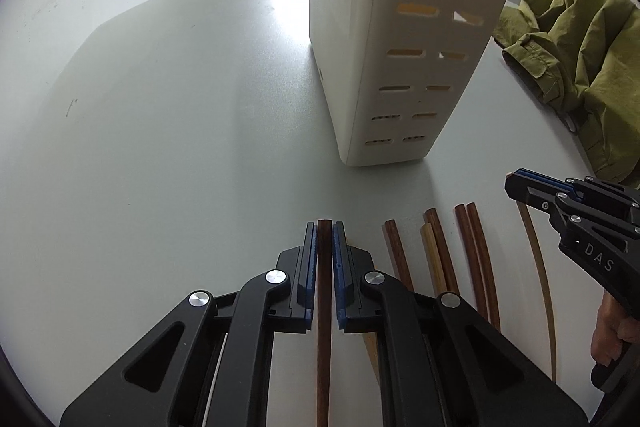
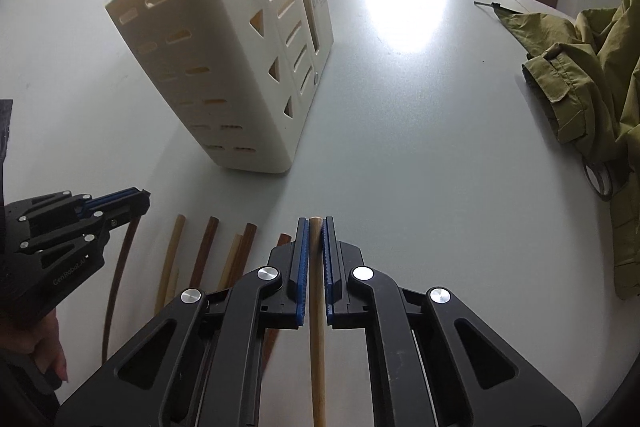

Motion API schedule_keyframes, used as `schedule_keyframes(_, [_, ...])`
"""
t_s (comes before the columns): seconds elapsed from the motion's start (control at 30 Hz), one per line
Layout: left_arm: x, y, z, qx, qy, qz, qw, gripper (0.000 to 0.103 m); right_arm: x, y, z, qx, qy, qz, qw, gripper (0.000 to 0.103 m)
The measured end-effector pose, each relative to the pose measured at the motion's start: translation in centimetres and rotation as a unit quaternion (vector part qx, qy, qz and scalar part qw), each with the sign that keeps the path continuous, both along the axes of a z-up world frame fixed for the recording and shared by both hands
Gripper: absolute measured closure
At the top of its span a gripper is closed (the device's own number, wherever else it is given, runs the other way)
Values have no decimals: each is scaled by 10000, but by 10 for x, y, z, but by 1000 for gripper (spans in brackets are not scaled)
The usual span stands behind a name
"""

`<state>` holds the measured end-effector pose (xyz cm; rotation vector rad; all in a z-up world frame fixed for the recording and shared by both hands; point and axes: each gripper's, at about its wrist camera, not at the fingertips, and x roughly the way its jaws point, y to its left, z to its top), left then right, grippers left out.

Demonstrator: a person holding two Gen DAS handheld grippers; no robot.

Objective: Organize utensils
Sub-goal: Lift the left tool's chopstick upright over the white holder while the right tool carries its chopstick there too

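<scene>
My left gripper (image 1: 324, 227) is shut on a dark brown wooden stick (image 1: 324, 327) that runs between its blue pads. My right gripper (image 2: 315, 223) is shut on a light wooden stick (image 2: 317, 347). Several more wooden sticks (image 1: 440, 255) lie side by side on the table between the two grippers; they also show in the right wrist view (image 2: 208, 247). A cream slotted utensil holder (image 1: 400, 47) stands upright beyond them, with several compartments seen in the right wrist view (image 2: 240, 67). The right gripper shows in the left wrist view (image 1: 516, 183), the left gripper in the right wrist view (image 2: 140, 199).
A crumpled olive-green jacket (image 1: 580, 59) lies on the right side of the light grey table (image 1: 180, 127), also in the right wrist view (image 2: 592, 87). A wall and a doorway stand beyond the table's far edge.
</scene>
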<state>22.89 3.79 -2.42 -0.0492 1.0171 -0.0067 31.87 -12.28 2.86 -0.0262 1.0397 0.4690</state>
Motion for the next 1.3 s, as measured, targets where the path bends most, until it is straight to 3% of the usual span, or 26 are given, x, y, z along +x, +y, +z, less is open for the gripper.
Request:
schedule_keyframes(0.37, [-11, 1, 62, -156, -1151, -96, 9932, 96, 1, -1, 58, 783, -818, 207, 9934, 96])
schedule_keyframes(0.6, [-25, 3, 101, -373, -1843, -121, 9821, 96, -9, -6, 86, 972, -1365, 222, 9856, 96])
schedule_keyframes(0.77, [-39, 0, 126, -293, -2307, -127, 9725, 96, -22, 0, 104, 1079, -1656, 357, 9796, 96])
schedule_keyframes(0.97, [-55, 3, 159, -452, -2999, -65, 9529, 96, -40, -7, 137, 1377, -2363, 308, 9614, 96])
schedule_keyframes(1.1, [-59, -2, 173, -242, -3515, 67, 9359, 96, -44, -12, 154, 1319, -2909, 92, 9476, 96])
schedule_keyframes(1.17, [-64, -6, 180, -94, -3787, 94, 9254, 96, -42, -17, 160, 1535, -2997, 115, 9415, 96])
schedule_keyframes(1.3, [-70, -10, 192, -189, -4144, 129, 9098, 96, -38, -26, 167, 1869, -3224, 87, 9279, 96])
